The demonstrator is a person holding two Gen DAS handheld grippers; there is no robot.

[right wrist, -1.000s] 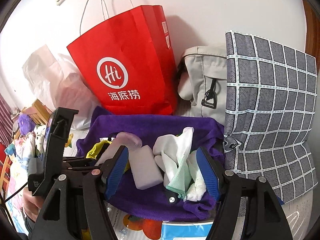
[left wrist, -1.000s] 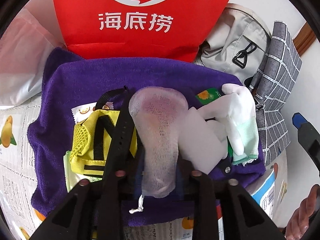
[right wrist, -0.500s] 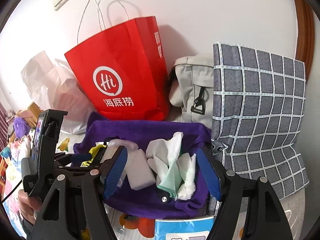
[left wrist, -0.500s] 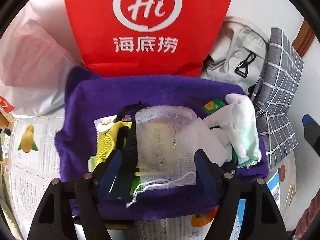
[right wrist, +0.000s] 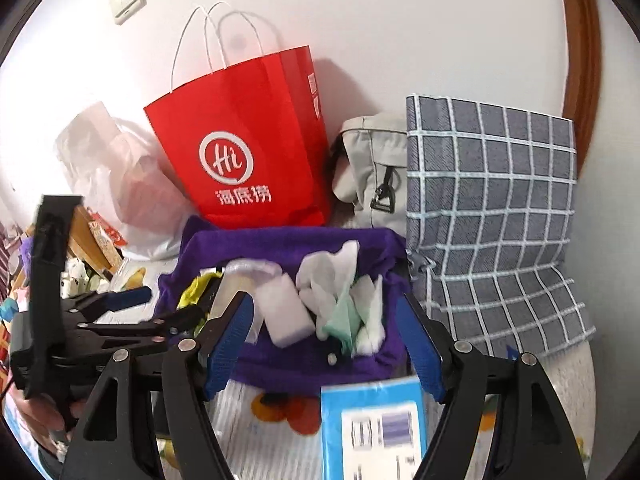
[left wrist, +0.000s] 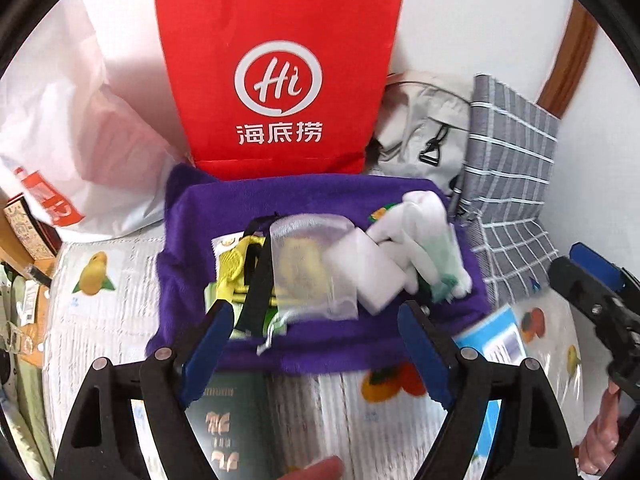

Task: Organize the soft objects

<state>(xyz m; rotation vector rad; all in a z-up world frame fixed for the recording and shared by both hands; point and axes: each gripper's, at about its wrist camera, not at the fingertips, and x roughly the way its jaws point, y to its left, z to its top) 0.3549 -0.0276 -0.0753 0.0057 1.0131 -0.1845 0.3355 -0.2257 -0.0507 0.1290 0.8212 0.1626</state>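
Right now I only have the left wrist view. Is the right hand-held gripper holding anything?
Observer: No. The right hand-held gripper is open and empty, aimed at the soft things on the purple towel.
Operator: Anything lying close under it?
Observer: A blue and white packet lies just below, framed between its two fingers, on the near side of the towel.
Operator: And on the wall behind the bags?
Observer: A white wall switch sits high up, left of the red paper bag.
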